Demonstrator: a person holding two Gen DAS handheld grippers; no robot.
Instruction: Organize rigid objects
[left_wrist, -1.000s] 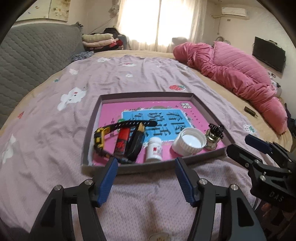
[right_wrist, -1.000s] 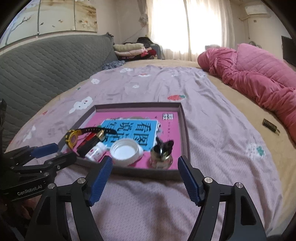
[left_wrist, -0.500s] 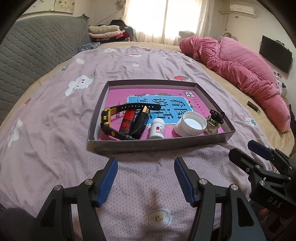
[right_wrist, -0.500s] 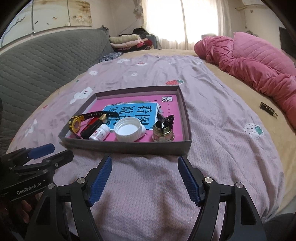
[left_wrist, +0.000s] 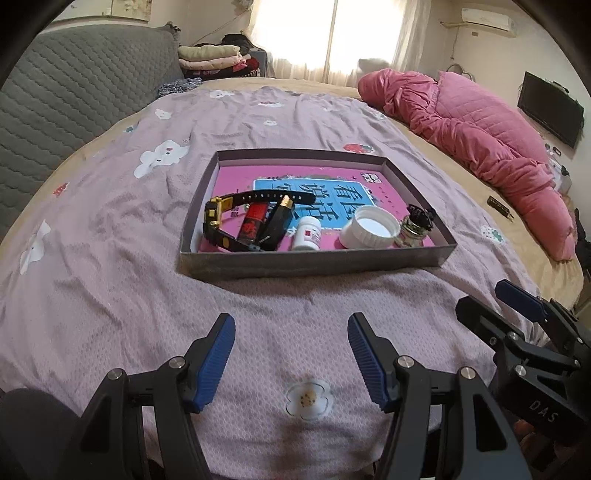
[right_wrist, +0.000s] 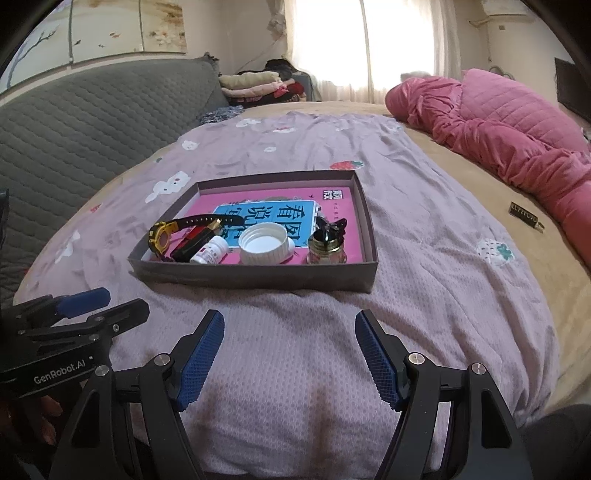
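Observation:
A shallow grey box (left_wrist: 314, 263) (right_wrist: 258, 280) lies on the purple bedspread with a pink book inside. In it lie a black-and-yellow watch (left_wrist: 218, 214) (right_wrist: 160, 236), a red-and-black lighter (left_wrist: 253, 225), a black lipstick tube (left_wrist: 277, 221), a small white pill bottle (left_wrist: 307, 234) (right_wrist: 210, 253), a white jar lid (left_wrist: 369, 230) (right_wrist: 264, 245) and a small glass bottle (left_wrist: 415, 230) (right_wrist: 327, 247). My left gripper (left_wrist: 291, 350) is open and empty, short of the box. My right gripper (right_wrist: 290, 354) is open and empty, also short of it.
A pink quilt (left_wrist: 480, 140) (right_wrist: 517, 136) lies along the bed's right side. A small dark object (right_wrist: 524, 216) (left_wrist: 500, 206) lies on the tan sheet beside it. A grey padded headboard (right_wrist: 74, 140) is at left. Folded clothes (left_wrist: 214, 59) are stacked at the back.
Both grippers have drawn back from the box toward the bed's near edge. Both stay open. The objects in the box have not moved.

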